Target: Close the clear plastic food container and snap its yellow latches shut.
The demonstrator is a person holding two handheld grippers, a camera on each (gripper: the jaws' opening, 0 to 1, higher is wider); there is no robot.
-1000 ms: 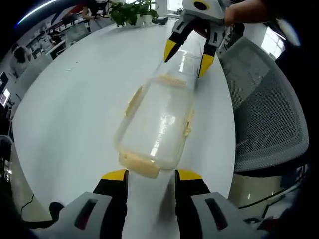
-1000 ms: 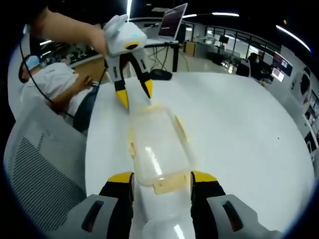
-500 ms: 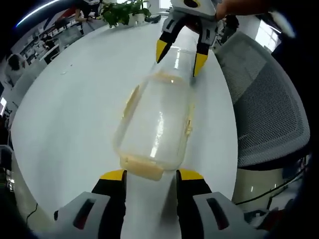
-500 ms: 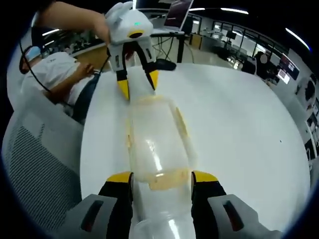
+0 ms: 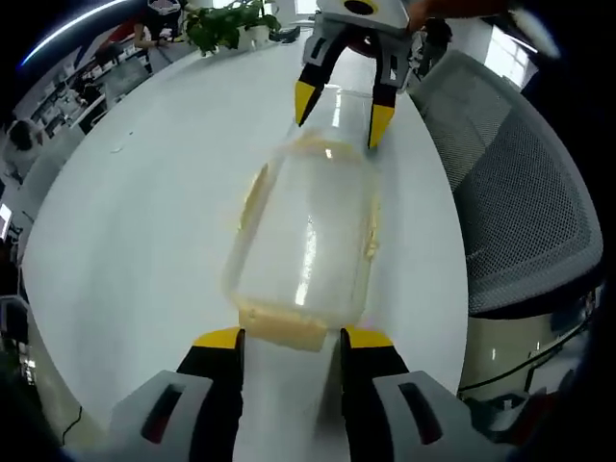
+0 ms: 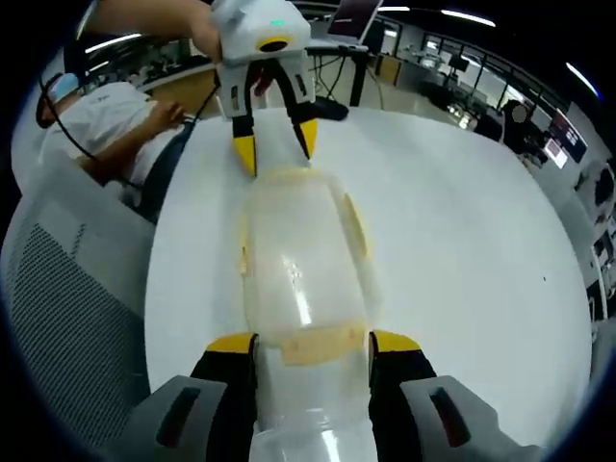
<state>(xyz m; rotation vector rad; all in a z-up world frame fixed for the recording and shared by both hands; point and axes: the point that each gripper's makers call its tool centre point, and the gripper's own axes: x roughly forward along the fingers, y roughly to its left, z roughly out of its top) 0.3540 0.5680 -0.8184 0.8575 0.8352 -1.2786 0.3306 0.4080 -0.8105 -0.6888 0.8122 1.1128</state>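
The clear plastic food container (image 5: 308, 226) lies lengthwise on the white table (image 5: 144, 221), lid on top. Its yellow end latch (image 5: 282, 329) sits just ahead of my left gripper (image 5: 289, 339), which is open, a jaw on either side of it. Slim yellow side latches (image 5: 252, 192) stick out from the long edges. At the far end my right gripper (image 5: 342, 111) is open, tips astride that end. In the right gripper view the container (image 6: 298, 260) runs away from my right gripper (image 6: 313, 344), whose jaws flank the near latch (image 6: 322, 344). My left gripper (image 6: 276, 146) is open over the far end.
A grey mesh chair (image 5: 520, 192) stands tight against the table's edge beside the container and appears again as the chair (image 6: 67, 318). A seated person (image 6: 106, 125) is behind it. A potted plant (image 5: 231, 24) and a laptop (image 6: 351, 19) sit at the table's far parts.
Both grippers have drawn in toward the container's two ends; each far gripper's tips now straddle its end latch. The container has stayed put and both grippers stay open.
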